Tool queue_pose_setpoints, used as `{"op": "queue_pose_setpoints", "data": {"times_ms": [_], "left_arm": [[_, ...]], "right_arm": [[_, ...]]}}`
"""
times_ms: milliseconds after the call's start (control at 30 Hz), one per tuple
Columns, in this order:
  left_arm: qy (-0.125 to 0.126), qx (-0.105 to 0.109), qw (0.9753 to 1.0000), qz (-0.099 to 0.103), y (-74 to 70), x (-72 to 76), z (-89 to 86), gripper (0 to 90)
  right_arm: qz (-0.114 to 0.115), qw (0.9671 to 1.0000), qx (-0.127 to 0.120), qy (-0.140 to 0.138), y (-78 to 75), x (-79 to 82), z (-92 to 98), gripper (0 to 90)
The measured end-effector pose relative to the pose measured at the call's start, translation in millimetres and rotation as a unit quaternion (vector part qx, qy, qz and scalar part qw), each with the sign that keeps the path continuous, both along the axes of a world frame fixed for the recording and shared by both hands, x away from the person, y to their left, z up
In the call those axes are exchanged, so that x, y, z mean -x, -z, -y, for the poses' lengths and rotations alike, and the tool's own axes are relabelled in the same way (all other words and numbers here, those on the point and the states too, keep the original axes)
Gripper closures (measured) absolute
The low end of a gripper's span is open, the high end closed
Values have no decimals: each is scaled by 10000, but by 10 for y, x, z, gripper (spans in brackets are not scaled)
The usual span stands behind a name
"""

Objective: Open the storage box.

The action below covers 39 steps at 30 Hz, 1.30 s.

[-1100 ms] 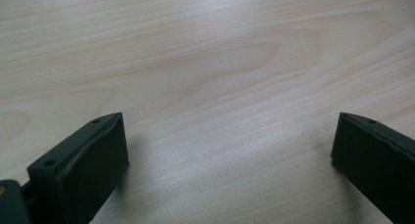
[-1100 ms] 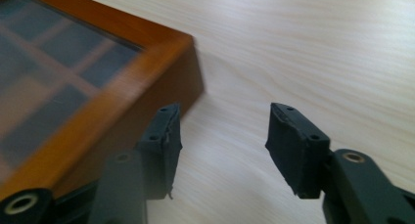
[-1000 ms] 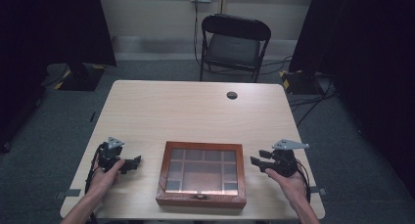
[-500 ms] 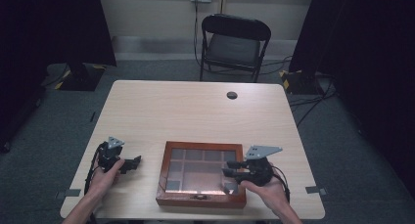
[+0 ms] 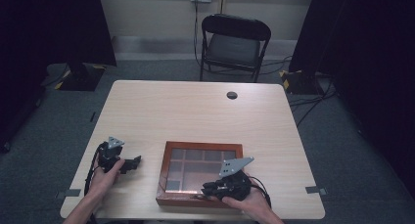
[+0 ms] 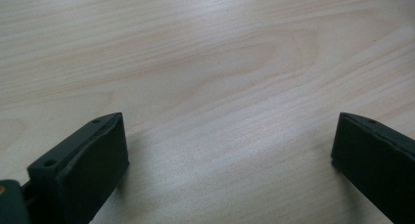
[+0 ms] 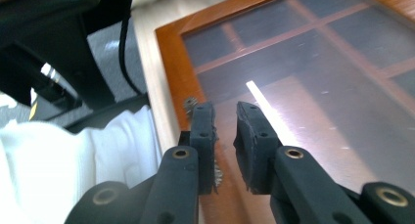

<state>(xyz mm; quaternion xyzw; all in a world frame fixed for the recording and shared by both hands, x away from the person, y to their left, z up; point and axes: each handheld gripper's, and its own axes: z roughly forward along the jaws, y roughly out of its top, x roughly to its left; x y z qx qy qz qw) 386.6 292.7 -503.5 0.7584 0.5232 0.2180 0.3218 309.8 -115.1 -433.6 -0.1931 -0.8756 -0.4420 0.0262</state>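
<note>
- The wooden box [image 5: 200, 172] with its glass lid lies at the counter's [image 5: 195, 111] near edge.
- Right tongs [image 7: 226, 121] — jaws narrowly apart — sit over the box's front rim by the small latch [image 7: 190, 104].
- Left tongs [image 6: 227, 145] rest wide apart on bare counter, left of the box.

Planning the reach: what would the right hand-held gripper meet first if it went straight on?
Probably the glass lid of the wooden box; the right hand-held gripper already hangs over its front edge, though depth is unclear.

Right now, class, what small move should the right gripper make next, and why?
Probably ease the right gripper down onto the small metal latch at the wooden box's front edge: its jaws stand narrowly apart just over it, and the glass lid looks shut.
</note>
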Motion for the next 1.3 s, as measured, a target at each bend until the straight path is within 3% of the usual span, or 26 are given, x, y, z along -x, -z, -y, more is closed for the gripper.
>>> {"op": "queue_pose_setpoints", "data": {"times_ms": [567, 1067, 1300], "left_arm": [[2, -1, 10000, 0, 0, 0, 0, 0], [-58, -3, 10000, 7, 1, 7, 8, 0], [33, -18, 10000, -57, -12, 18, -7, 4]], "right_arm": [[31, 9992, 84, -401, 72, 53, -100, 817], [49, 9986, 128, -519, 49, 23, -68, 828], [9, 9985, 75, -551, 14, 5, -30, 828]]}}
